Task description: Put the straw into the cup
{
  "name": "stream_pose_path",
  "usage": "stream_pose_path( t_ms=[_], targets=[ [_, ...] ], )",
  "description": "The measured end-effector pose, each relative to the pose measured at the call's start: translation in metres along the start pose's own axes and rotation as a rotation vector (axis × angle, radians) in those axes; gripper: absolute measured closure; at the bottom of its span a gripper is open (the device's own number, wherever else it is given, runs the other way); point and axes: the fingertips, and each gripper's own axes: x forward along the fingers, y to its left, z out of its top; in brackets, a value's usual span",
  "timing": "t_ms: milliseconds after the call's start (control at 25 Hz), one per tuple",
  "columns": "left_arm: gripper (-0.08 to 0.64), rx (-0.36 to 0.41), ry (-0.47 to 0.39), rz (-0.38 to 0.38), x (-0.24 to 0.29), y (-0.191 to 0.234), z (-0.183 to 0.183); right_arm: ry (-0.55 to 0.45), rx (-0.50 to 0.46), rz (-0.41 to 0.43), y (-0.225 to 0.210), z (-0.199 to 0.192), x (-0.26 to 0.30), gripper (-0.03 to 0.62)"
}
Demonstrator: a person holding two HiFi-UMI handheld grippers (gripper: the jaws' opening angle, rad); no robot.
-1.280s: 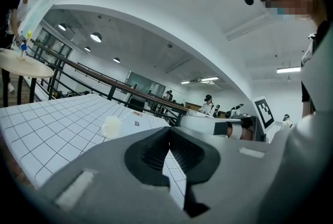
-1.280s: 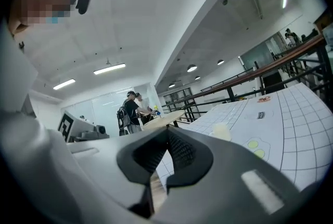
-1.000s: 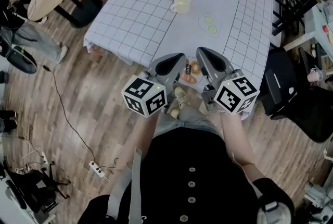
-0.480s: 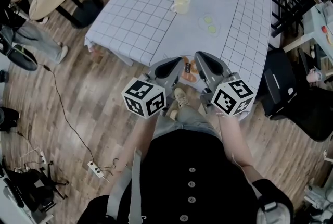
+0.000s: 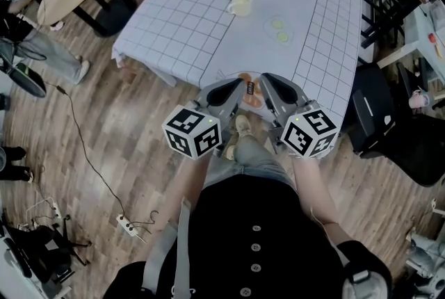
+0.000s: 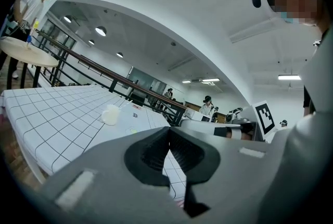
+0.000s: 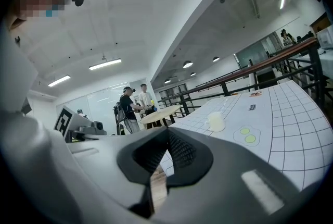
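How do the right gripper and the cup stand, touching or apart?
Apart. In the head view the right gripper is at the near edge of the checked tablecloth, and the cup stands far up it, many squares between them.

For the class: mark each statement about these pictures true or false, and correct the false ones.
1. The cup stands on the checked tablecloth. True.
2. The left gripper is closed on the cup. False: its jaws meet with nothing between them, and the cup stands apart, farther across the table.
3. The right gripper has its jaws together. True.
4. Both grippers hang directly above the cup. False: they are by the table's near edge, well short of it.
5. Two green round pieces lie to the right of the cup in the head view. True.
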Motion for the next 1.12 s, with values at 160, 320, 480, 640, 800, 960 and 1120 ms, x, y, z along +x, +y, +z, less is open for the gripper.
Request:
stream_pose_path(
  t_ms=[160,320,480,640,800,960,1120],
  targets=[
    [0.558,-0.008,-0.001,-0.006,-0.001,-0.003,-0.004,0.019,-0.007,-0.011,0.001,-0.006,-0.001,0.594],
    [0.558,-0.009,-0.005,-0.005,0.000,-0.001,-0.003,0.021,-0.006,-0.005,0.004,-0.007,0.001,0.594],
    [0.558,0.001,-0.012,-0.017,0.002,-0.002,0.002,0.023,-0.003,-0.004,0.004,-0.008,0.002,0.594],
    [0.558,0.010,-0.014,-0.019,0.003,-0.001,0.007,0.019,-0.003,-0.007,0.003,-0.006,0.004,0.594],
    [0.558,0.012,-0.011,-0.017,0.004,0.000,0.007,0.024,-0.004,-0.006,0.000,-0.006,0.006,0.594],
    [0.558,0.020,0.000,-0.018,0.004,0.002,0.007,0.041,-0.005,0.004,0.002,-0.011,0.009,0.594],
    [0.558,0.027,0.003,-0.017,0.003,0.004,0.010,0.062,-0.010,0.019,0.006,-0.013,0.011,0.594]
  ],
)
